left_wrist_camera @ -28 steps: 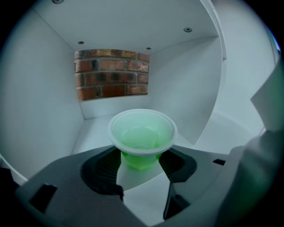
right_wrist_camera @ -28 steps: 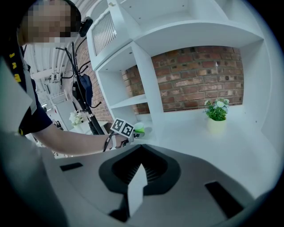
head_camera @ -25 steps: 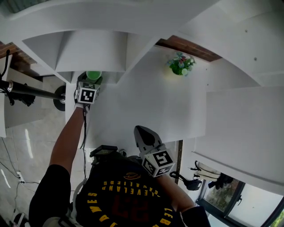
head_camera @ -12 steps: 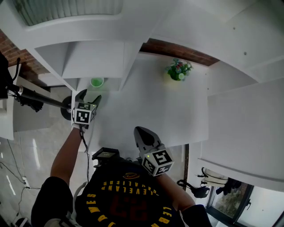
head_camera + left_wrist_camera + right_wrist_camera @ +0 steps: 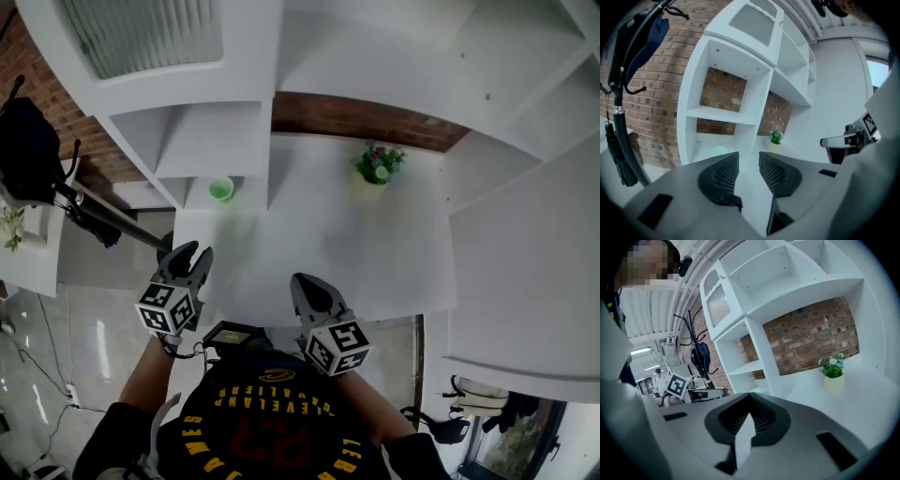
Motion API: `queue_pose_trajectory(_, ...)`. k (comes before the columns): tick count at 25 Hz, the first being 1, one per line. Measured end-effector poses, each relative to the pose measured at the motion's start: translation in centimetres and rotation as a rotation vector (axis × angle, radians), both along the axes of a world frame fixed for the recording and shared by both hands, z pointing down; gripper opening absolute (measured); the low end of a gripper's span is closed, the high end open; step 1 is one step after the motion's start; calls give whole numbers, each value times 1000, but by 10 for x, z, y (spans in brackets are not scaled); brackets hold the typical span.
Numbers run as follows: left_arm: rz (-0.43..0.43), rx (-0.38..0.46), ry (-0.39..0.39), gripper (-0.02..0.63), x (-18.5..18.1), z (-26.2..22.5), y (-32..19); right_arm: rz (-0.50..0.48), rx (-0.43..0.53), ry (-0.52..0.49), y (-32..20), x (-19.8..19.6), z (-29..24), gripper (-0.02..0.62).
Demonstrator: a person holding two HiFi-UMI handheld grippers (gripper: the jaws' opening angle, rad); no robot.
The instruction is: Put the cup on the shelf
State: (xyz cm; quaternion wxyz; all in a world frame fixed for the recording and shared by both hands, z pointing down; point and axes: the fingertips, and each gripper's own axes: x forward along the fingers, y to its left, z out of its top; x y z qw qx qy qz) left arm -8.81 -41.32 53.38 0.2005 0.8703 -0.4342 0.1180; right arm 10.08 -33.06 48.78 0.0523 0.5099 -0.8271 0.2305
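White table [image 5: 319, 246], brick wall [image 5: 361, 116] behind (shelf [image 5: 211, 141] left)

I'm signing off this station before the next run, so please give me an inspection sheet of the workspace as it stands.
Surface: white desk, bare near the person.
Job's things: green cup standing in the lowest compartment of the shelf, clear of both grippers.
Clutter: potted plant at the desk's back.
Grippers: left gripper open, jaws just been closing, nothing between; right gripper shut, empty.
Cables: thin cable on the floor, left.
Surroundings: brick wall; coat stand with dark bag.
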Motion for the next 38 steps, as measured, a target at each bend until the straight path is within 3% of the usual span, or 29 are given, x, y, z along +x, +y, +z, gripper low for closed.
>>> queue_pose_trajectory(3, -39, 51, 27, 11, 10, -38, 32, -18, 41, -23, 14, 7, -13, 3)
queue_pose_trajectory(4, -46, 69, 38, 3, 14, -51, 43, -24, 53, -30, 18, 10, -17, 3)
queue_pose_trajectory(16, -58, 248, 73, 3, 72, -150, 151, -82, 218, -130, 86, 28, -92, 3)
queue_pose_trajectory(24, -89, 232, 65, 3, 99, -150, 216, -119, 280, -100, 153, 49, -97, 3)
queue_pose_trajectory(38, -152, 208, 56, 3, 89, -132, 287, -132, 261, -91, 212, 49, -86, 3)
